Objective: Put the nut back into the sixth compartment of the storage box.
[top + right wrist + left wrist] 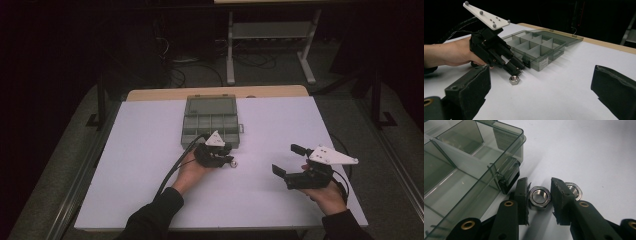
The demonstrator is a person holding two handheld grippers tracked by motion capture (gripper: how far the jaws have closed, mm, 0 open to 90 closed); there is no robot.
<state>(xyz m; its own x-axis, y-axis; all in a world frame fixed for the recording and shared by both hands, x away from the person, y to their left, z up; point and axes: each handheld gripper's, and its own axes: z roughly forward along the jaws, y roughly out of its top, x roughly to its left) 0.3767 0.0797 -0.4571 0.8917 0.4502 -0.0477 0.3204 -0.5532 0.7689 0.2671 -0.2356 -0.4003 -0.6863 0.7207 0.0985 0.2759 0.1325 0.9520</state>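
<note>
My left gripper [540, 201] has its jaws against both sides of a steel hex nut [539, 197] that rests on the white table, just off the front right corner of a clear smoky compartment box [474, 157]. A second nut [574, 190] lies beside the right jaw. In the high view the left gripper [226, 158] sits at the box's [210, 120] front edge, with the loose nut [233, 163] to its right. My right gripper [289, 160] hovers open and empty at the right; its pads [471, 85] frame the left gripper [514, 70] and the loose nut [514, 80].
The box [536, 47] has several empty compartments, and its lid lies open flat behind it. The white table top [150, 175] has a wooden strip at the far edge. A metal stand's legs [230, 70] rise on the dark floor beyond.
</note>
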